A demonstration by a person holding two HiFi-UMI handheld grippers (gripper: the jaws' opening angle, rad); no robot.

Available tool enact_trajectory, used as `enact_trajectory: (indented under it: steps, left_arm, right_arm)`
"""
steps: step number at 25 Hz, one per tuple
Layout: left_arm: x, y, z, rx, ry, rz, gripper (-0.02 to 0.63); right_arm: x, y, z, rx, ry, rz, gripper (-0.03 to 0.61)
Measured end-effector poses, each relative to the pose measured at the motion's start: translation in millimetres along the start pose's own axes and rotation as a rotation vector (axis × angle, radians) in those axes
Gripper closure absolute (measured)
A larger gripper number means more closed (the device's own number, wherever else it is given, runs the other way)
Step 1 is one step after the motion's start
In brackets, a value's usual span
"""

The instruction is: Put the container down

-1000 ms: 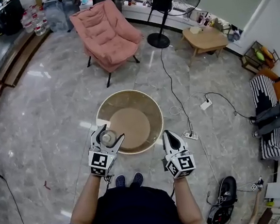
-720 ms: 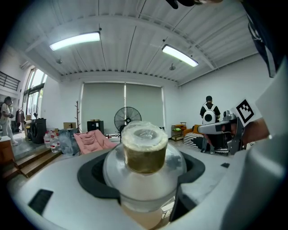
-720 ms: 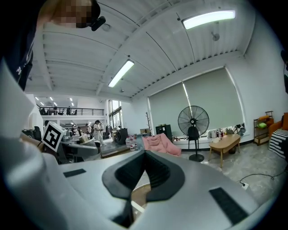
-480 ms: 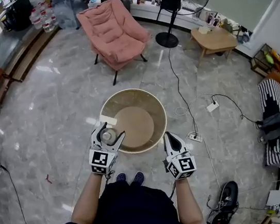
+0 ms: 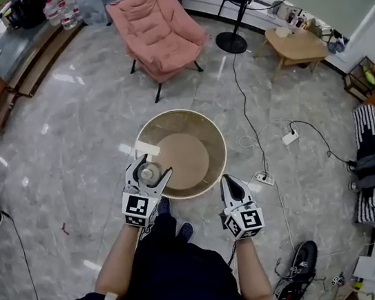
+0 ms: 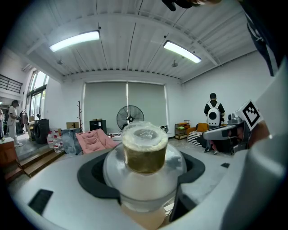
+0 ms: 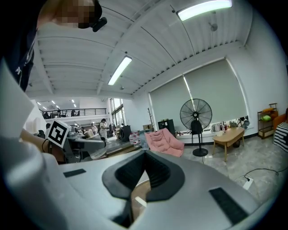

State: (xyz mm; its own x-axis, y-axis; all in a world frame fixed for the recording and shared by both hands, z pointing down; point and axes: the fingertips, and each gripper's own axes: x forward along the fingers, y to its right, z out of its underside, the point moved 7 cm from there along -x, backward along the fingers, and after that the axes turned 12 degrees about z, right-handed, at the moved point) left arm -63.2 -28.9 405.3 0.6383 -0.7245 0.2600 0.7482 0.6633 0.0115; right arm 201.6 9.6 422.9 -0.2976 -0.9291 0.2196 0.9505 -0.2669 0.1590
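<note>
The right gripper [image 7: 144, 161] has its two jaws pressed together with nothing held between them. Far behind them, across the shiny floor [image 7: 225, 167], sits a pink chair [image 7: 164, 140]. A tall black fan [image 7: 195, 115] stands to its right. A low wooden table [image 7: 229, 136] is right of the fan. Long lights [image 7: 119, 70] glow on the ceiling.

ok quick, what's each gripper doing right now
Left gripper: closed on the container.
Right gripper: closed, holding nothing.
</note>
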Motion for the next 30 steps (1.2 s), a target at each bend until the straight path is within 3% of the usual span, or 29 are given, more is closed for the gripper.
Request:
enact_trajectory:
  steps: [9, 18, 30]
  left_arm:
    - [44, -38, 20, -0.017, -0.022, 0.031, 0.258]
    - [87, -113, 24, -0.032, -0.015, 0.049, 0.258]
    - [146, -157, 73, -0.022, -0.056, 0.16, 0.258]
  right_arm:
    - [48, 6, 2, -0.006, -0.029, 0.008, 0.553]
    - [118, -6, -3, -0.023, -0.059, 0.037, 0.553]
    - [179, -4, 15, -0.064, -0.099, 0.102, 0.553]
